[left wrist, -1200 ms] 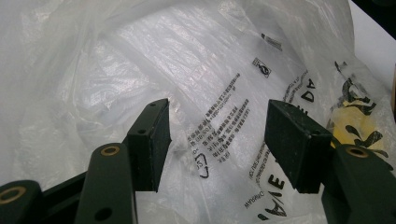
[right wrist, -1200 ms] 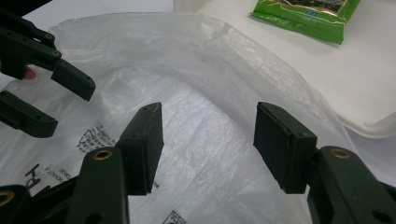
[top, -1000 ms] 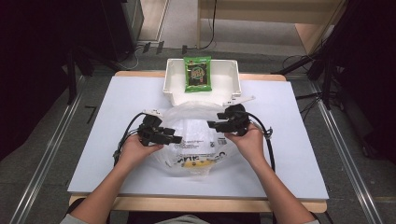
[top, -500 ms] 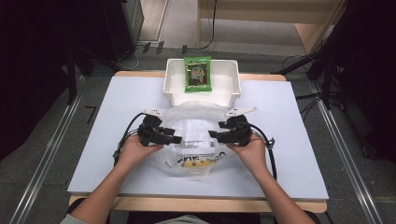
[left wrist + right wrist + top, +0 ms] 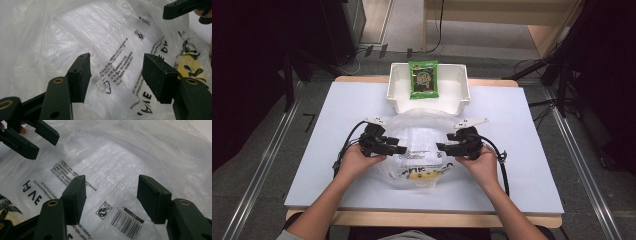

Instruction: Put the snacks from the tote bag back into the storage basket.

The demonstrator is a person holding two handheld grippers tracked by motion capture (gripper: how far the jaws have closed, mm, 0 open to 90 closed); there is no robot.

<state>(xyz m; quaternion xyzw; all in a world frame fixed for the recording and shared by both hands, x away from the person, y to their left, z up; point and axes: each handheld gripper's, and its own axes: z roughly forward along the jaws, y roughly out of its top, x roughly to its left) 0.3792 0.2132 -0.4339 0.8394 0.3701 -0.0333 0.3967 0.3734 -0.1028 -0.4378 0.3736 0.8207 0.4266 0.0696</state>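
Note:
A clear plastic bag [image 5: 422, 142] with black print and a yellow mark lies crumpled in the middle of the white table. My left gripper [image 5: 399, 149] is over the bag's left side and my right gripper [image 5: 441, 147] over its right side, tips pointing at each other. In the left gripper view the jaws stand open over the printed film [image 5: 117, 65], with the right gripper's jaw tip [image 5: 180, 8] at the top right. In the right gripper view the jaws stand open above the barcode [image 5: 126, 222], and the left gripper [image 5: 25, 137] is at the top left.
A white bin [image 5: 457, 92] stands at the table's far edge just beyond the bag, with a green snack packet [image 5: 423, 79] in it. Bare table [image 5: 327, 115] spreads left and right of the bag. Cables trail from both grippers.
My right gripper has come down and toward the near side, over the bag's right part. The left gripper has hardly moved.

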